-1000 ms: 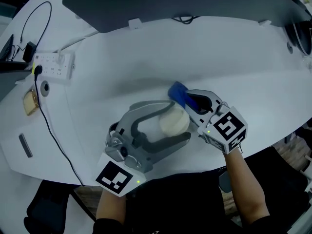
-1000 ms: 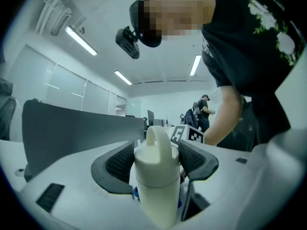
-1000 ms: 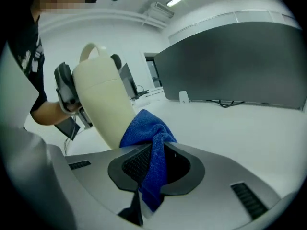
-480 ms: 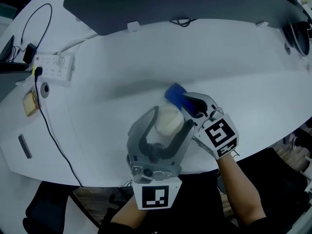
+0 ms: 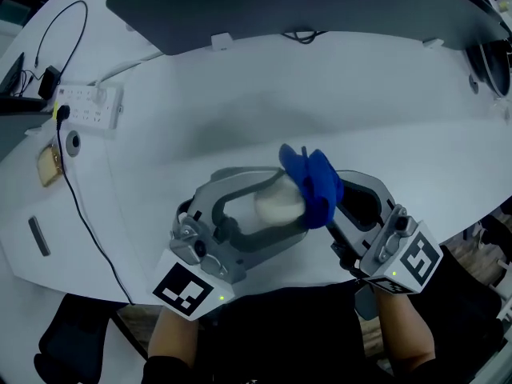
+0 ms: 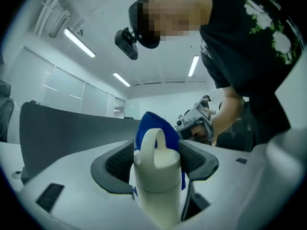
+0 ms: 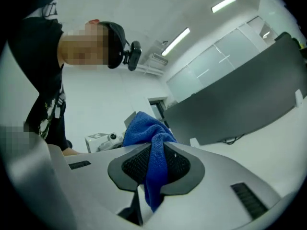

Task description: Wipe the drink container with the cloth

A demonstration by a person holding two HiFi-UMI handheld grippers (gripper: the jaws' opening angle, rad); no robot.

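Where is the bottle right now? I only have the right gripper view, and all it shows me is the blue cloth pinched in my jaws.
Observer: The left gripper holds the bottle upright by its sides. Its jaws have just been closing on it.
Operator: How close am I to it?
Observer: Seen from the head view, the cloth covers the right edge of the bottle's top.
Operator: Anything up there to snag on?
Observer: Yes, a loop handle stands on top of the bottle, with the cloth right behind it in the left gripper view.
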